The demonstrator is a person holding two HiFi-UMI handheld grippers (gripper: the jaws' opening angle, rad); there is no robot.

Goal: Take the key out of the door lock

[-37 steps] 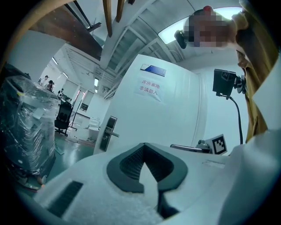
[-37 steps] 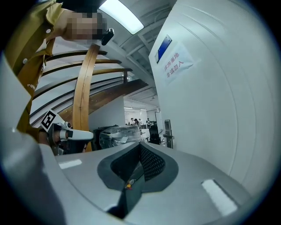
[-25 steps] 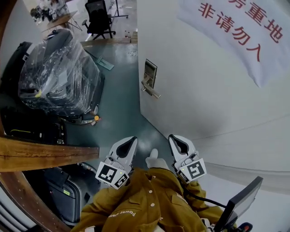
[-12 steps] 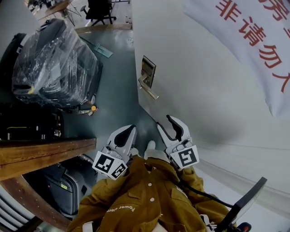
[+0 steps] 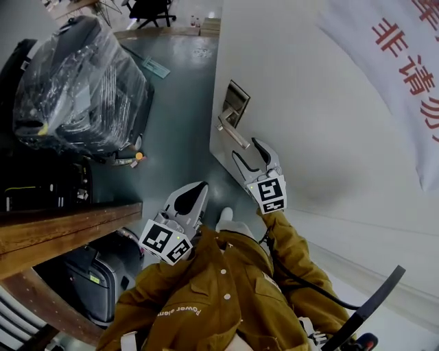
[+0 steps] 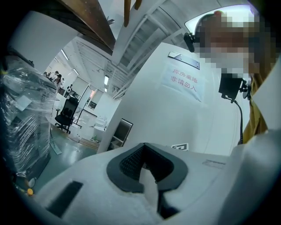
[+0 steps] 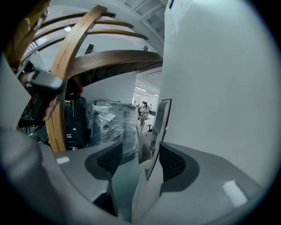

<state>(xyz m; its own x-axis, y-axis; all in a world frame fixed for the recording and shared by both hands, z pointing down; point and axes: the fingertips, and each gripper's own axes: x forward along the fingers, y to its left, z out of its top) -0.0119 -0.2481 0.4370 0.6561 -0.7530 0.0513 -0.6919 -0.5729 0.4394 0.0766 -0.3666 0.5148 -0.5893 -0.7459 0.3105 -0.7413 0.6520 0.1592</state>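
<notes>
The white door (image 5: 322, 137) carries a metal lock plate (image 5: 236, 101) with a lever handle (image 5: 232, 134) below it. I cannot make out a key in any view. My right gripper (image 5: 251, 156) is raised just short of the handle's tip, its jaws opening wide with nothing pressed between them. In the right gripper view the handle (image 7: 145, 151) and lock plate (image 7: 162, 115) show ahead, between the fingers (image 7: 173, 163). My left gripper (image 5: 191, 199) hangs low by the jacket, shut and empty; in its own view the left gripper (image 6: 147, 166) points towards the door (image 6: 175, 118).
A plastic-wrapped suitcase (image 5: 75, 82) stands left of the door on the green floor (image 5: 182, 89). A curved wooden beam (image 5: 62, 230) crosses the lower left above a dark case (image 5: 96, 281). A banner with red characters (image 5: 405, 62) hangs on the door. An office chair (image 5: 147, 8) is far back.
My right gripper has risen from beside the left one up to the door handle, and its jaws have gone from shut to wide apart. The left gripper has stayed low and shut.
</notes>
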